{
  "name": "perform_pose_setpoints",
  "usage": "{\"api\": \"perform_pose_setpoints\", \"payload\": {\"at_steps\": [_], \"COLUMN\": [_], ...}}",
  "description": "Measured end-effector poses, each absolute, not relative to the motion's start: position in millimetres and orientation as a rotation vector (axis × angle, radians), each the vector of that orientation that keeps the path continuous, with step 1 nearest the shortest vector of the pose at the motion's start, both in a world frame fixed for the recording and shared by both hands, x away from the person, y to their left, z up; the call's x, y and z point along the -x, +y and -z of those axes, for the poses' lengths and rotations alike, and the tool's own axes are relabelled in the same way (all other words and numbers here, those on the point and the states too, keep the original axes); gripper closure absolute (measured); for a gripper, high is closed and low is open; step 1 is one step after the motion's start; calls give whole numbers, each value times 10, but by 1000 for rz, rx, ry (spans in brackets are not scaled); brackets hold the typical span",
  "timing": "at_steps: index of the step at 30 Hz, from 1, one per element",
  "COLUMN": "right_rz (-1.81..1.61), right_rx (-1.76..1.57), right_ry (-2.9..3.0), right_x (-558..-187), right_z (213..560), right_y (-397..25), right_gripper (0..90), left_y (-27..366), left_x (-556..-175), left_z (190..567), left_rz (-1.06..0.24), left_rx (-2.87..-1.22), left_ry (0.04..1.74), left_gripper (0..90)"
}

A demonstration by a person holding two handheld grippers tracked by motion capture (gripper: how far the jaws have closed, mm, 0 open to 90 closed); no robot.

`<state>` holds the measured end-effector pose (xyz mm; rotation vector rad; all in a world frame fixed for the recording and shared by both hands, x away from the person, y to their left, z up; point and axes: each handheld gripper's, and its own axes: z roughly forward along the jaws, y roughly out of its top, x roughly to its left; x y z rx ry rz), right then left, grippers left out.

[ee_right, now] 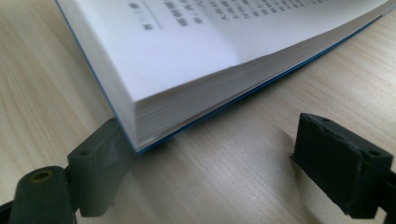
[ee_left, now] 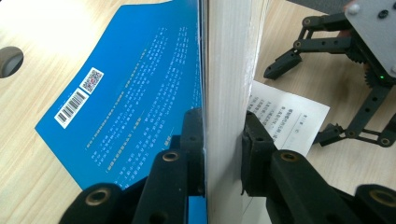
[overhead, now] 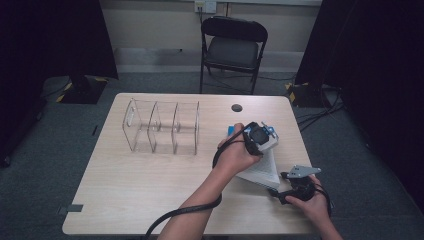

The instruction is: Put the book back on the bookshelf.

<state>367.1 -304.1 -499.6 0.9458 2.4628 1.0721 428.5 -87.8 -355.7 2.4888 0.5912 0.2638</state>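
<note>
A thick book [overhead: 264,170] with a blue cover [ee_left: 140,84] lies open at the table's right side. My left gripper [overhead: 254,146] reaches down onto it from the left, and in the left gripper view my left gripper [ee_left: 223,135] is shut on a raised block of white pages, with the cover to its left. My right gripper [overhead: 279,184] is open at the book's near corner. In the right gripper view my right gripper [ee_right: 217,149] has one jaw touching the corner of the book [ee_right: 187,56] and the other standing apart on bare wood. My right gripper [ee_left: 308,100] also appears beyond a printed page.
A clear acrylic organizer [overhead: 160,127] with three compartments stands at the table's middle left. A dark round grommet [overhead: 237,107] sits near the far edge. A black folding chair [overhead: 232,45] is behind the table. Cables trail off the front edge.
</note>
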Motion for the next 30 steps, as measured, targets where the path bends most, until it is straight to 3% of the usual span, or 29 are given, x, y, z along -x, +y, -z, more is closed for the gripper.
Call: {"api": "perform_pose_setpoints", "payload": {"at_steps": [30], "right_rz": [-1094], "right_rx": [-971], "right_ry": [2459], "right_x": [-3693], "right_z": [4995], "right_y": [-3057], "right_gripper": [137], "left_y": [-866], "left_x": [-4325], "left_z": [3412], "left_rz": [-256], "left_rx": [-2490], "left_ry": [631], "left_gripper": [752]}}
